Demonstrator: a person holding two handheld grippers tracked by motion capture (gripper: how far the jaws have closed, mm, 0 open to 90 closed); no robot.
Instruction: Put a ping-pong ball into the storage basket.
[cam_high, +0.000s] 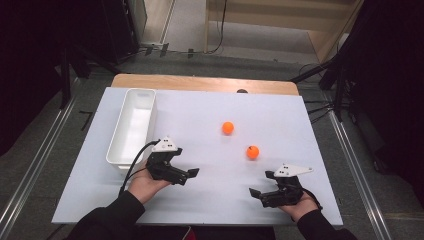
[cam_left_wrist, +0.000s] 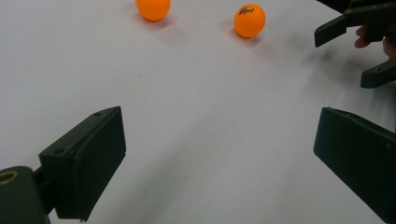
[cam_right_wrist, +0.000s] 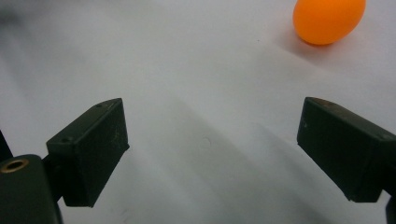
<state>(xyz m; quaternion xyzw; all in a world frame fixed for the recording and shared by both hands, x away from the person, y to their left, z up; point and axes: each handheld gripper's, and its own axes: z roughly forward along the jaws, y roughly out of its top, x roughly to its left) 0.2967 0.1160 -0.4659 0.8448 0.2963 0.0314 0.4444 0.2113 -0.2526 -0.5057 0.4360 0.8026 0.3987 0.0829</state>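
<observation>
On the white table (cam_high: 210, 200), near edge: two hand-held grippers, both low over bare surface. Left gripper (cam_high: 187, 176) sits near-left, jaws spread wide, nothing between them; its jaws point right, toward the middle. Right gripper (cam_high: 262, 185) sits near-right, jaws likewise wide apart and empty, pointing left. Two orange balls rest mid-table, well apart from each other: far ball (cam_high: 228, 127) near centre, near ball (cam_high: 252, 152) to its right, with dark print on it, just beyond the right gripper. White rectangular bin (cam_high: 132, 125) stands along the left side, beyond the left gripper.
</observation>
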